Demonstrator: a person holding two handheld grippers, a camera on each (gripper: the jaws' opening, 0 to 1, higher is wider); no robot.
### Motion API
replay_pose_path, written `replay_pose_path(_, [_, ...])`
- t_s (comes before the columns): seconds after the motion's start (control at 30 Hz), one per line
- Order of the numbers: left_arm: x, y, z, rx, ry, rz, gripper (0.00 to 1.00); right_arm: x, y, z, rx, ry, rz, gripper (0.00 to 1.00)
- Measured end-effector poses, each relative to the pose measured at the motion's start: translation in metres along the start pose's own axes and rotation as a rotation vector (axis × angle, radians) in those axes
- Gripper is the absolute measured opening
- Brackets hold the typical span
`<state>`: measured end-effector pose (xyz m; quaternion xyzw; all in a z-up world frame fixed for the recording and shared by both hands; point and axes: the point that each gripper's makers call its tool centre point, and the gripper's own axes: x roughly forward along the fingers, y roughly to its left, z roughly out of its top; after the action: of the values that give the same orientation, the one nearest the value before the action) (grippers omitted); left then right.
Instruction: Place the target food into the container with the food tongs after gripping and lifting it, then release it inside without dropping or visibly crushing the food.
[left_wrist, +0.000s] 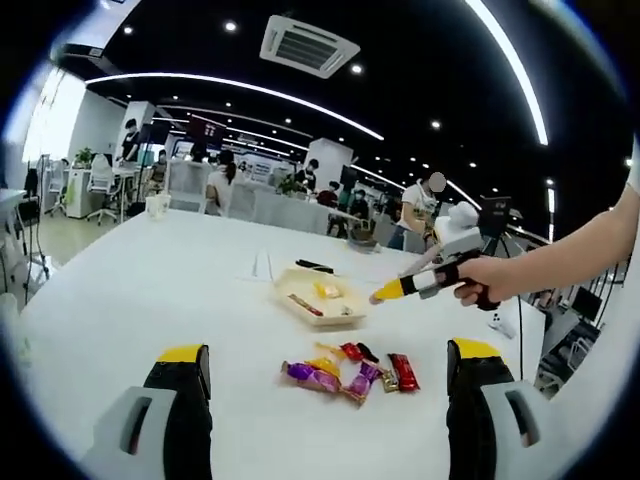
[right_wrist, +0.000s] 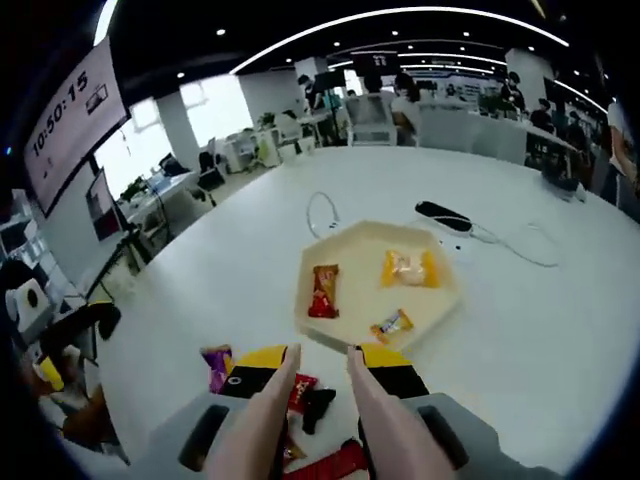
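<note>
In the right gripper view the right gripper (right_wrist: 318, 372) holds a pair of pale food tongs (right_wrist: 315, 425) whose two arms rise from the bottom centre of the frame, tips slightly apart with nothing between them; the gripper looks closed onto the tongs' arms. Just beyond the tips, at centre frame, sits the cream hexagonal container (right_wrist: 350, 315), already holding a red-wrapped candy (right_wrist: 324, 291), a yellow-wrapped one (right_wrist: 409, 268) and a small orange-and-dark one (right_wrist: 391, 325). The loose pile of wrapped candies (left_wrist: 350, 372) lies on the white desk (left_wrist: 150, 280) at lower centre of the left gripper view, nearer the camera than the container; in the right gripper view it sits beneath the tongs at the bottom. The left gripper (left_wrist: 330, 370) hangs wide open and empty, its jaws flanking the pile. The step in hand is probably picking the next candy: lower the tong tips astride a single wrapper at the pile's edge, squeeze only until it holds, lift straight up, carry it over the rim, and open low inside the container.
</note>
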<state>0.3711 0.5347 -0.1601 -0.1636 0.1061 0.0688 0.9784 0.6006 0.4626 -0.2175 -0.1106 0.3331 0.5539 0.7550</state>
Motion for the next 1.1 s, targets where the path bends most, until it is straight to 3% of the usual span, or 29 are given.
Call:
replay_pose_path(0.27, [0.009, -0.01, -0.008, 0.022, 0.019, -0.018, 0.99, -0.001, 0.001, -0.018, 0.024, 0.029, -0.001, 0.25])
replay_pose_path(0.37, [0.014, -0.002, -0.006, -0.028, -0.026, 0.0, 0.99, -0.008, 0.001, -0.024, 0.03, 0.055, -0.003, 0.25])
replay_pose_path(0.53, [0.018, -0.007, -0.01, -0.023, -0.014, -0.028, 0.99, -0.01, 0.001, -0.037, 0.017, 0.078, -0.019, 0.25])
replay_pose_path(0.6, [0.016, -0.002, -0.011, -0.026, -0.014, -0.02, 0.99, -0.009, 0.003, -0.047, -0.001, 0.11, -0.031, 0.25])
replay_pose_path(0.73, [0.005, 0.007, -0.003, -0.131, -0.09, 0.022, 0.99, -0.001, 0.012, -0.053, -0.015, 0.122, -0.024, 0.25])
replay_pose_path(0.93, [-0.001, 0.017, -0.021, -0.109, -0.044, 0.045, 0.99, 0.011, 0.025, -0.065, -0.046, 0.165, -0.021, 0.25])
replay_pose_path(1.1, [-0.013, 0.019, -0.018, -0.133, -0.048, 0.043, 0.99, 0.023, 0.028, -0.071, -0.041, 0.16, -0.04, 0.25])
